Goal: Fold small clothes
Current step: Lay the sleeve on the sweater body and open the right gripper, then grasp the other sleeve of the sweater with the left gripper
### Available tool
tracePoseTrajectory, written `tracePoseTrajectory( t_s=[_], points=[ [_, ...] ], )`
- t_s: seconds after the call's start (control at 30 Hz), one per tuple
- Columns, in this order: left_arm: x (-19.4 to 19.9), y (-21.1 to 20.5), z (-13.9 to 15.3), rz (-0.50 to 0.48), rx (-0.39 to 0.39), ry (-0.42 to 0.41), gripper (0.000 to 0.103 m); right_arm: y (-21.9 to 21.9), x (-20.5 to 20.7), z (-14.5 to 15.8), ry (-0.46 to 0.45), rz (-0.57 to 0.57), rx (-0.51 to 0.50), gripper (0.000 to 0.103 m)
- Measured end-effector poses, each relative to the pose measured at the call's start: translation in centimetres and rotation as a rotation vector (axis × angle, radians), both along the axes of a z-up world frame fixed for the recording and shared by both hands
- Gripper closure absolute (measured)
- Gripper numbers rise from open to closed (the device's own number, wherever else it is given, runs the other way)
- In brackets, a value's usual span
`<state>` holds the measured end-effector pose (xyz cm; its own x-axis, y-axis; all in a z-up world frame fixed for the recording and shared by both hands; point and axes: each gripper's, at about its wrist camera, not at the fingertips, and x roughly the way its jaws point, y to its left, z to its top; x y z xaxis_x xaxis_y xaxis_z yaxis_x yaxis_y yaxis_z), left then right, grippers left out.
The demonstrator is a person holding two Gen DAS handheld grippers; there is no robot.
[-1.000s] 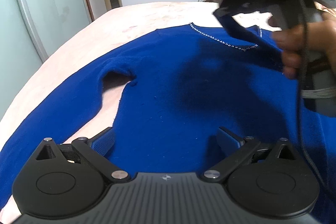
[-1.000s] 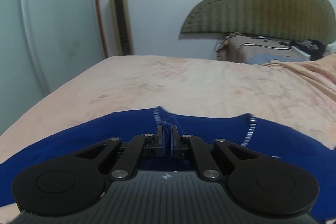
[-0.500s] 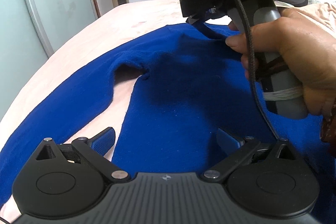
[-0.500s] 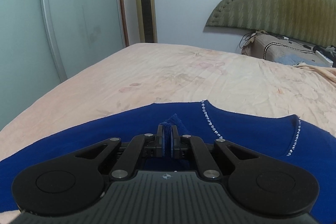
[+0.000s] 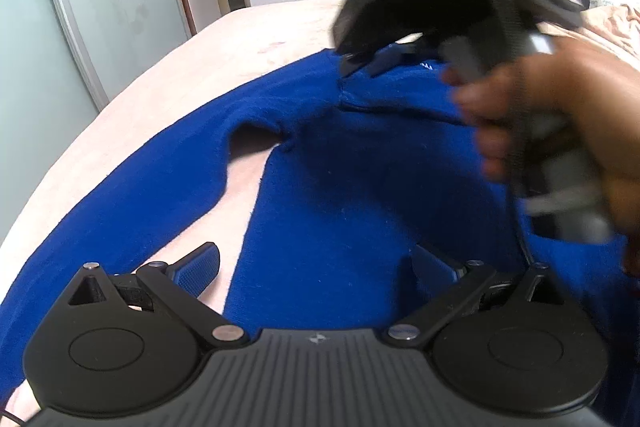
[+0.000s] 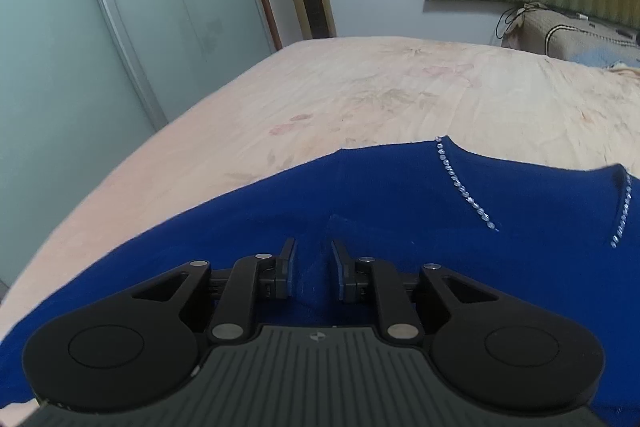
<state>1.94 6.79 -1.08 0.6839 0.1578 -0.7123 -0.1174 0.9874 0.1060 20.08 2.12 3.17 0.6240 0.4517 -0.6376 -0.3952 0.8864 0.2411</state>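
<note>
On the peach floral bed [image 6: 400, 95] lies a blue knit sweater [image 5: 360, 187], flat. Both tools spread apart: right tool [image 6: 313, 269] at the shoulder, left tool [image 5: 316, 269] low. Looks like pre-fold; next, grab the sleeve.

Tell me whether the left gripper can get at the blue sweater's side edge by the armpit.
Probably yes: the left gripper is open over the blue knit sweater, with the side edge between its fingers and nothing across it.

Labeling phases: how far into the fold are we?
Barely started. Done: blue sweater is spread flat on the bed, sleeve out. In hand: nothing; the right claw is open over a small ridge at the shoulder, and the left claw is open at the hem. Left: every fold.
</note>
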Motion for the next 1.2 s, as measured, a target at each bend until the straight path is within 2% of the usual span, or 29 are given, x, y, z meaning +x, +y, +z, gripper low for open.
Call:
tracePoseTrajectory(
  t_s=[0.13,0.27,0.37,0.43,0.5,0.63,0.77,0.93,1.0,1.07,1.1,1.2],
  points=[
    [0.2,0.2,0.1,0.022,-0.004,-0.002,0.0,-3.0,-0.8,0.1,0.031,-0.078,0.016,0.063],
    [-0.2,0.5,0.6,0.033,-0.042,-0.022,0.0,-3.2,-0.4,-2.2,0.117,-0.055,-0.085,0.063],
    [-0.8,1.4,1.3,0.051,-0.073,-0.062,0.0,-3.3,-1.8,-1.3,0.074,-0.049,-0.1,0.063],
    [-1.4,2.3,1.6,0.088,-0.088,-0.083,0.0,-3.7,-3.1,0.0,0.039,-0.031,-0.085,0.059],
    [-2.1,3.7,1.8,0.143,-0.113,-0.109,0.0,-3.9,-4.9,1.3,-0.008,0.003,-0.079,0.047],
    [-4.3,7.7,1.7,0.305,-0.231,-0.147,0.0,-4.4,-8.3,2.8,-0.08,0.063,-0.07,0.039],
    [-7.6,11.5,1.1,0.447,-0.427,-0.201,0.0,-4.2,-10.2,2.6,-0.062,0.125,-0.053,0.036],
    [-10.9,15.4,-0.3,0.637,-0.573,-0.23,0.0,-4.8,-12.3,2.4,-0.054,0.15,-0.02,0.033],
    [-11.9,17.4,-1.3,0.725,-0.687,-0.242,0.0,-5.3,-12.9,2.5,-0.059,0.149,-0.013,0.032],
    [-13.1,19.0,-1.9,0.775,-0.783,-0.319,0.0,-5.7,-13.4,2.6,-0.067,0.141,-0.01,0.031],
    [-13.6,19.6,-2.0,0.812,-0.795,-0.36,0.0,-6.1,-13.5,2.7,-0.072,0.133,-0.007,0.031],
    [-14.1,21.2,-2.4,0.875,-0.766,-0.42,0.0,-7.0,-13.6,2.6,-0.088,0.092,-0.003,0.03]
  ],
)
